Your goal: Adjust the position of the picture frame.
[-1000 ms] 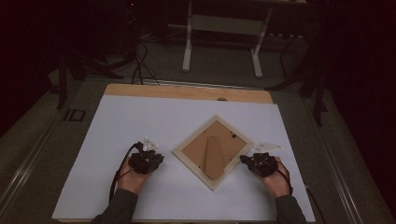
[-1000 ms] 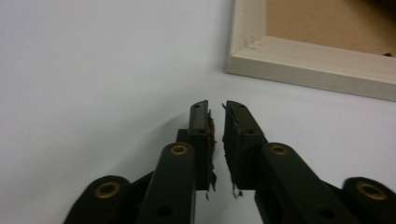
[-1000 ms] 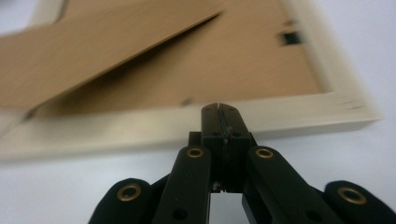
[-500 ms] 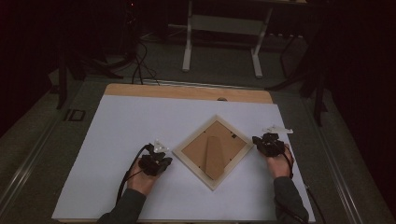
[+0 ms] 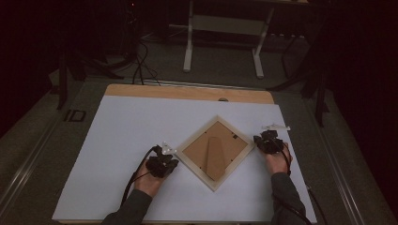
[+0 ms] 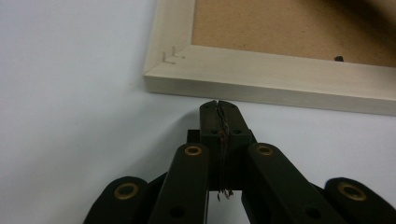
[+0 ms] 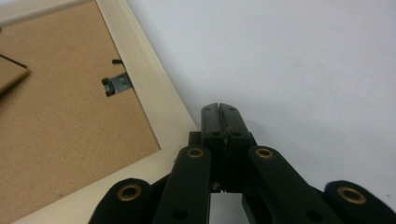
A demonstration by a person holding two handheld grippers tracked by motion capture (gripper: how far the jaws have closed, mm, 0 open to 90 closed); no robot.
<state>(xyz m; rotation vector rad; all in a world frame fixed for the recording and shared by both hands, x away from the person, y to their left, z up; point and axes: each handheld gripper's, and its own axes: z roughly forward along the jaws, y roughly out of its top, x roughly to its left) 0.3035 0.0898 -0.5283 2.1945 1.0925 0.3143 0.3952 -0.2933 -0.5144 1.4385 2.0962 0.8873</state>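
Pale wooden picture frame [image 5: 215, 152] with brown backing is lying face down, turned like a diamond, near the white worktop's [image 5: 122, 126] front edge. Both the left gripper [image 6: 218, 106] and right gripper [image 7: 219, 109], jaws pressed together and empty, are flanking 2 opposite corners; nudging evenly should avoid skewing it.

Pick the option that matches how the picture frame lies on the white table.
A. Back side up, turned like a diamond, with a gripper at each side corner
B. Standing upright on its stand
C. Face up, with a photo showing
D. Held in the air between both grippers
A: the picture frame shows its brown backing board and lies cornerwise, flat on the table, between the left gripper and the right gripper.
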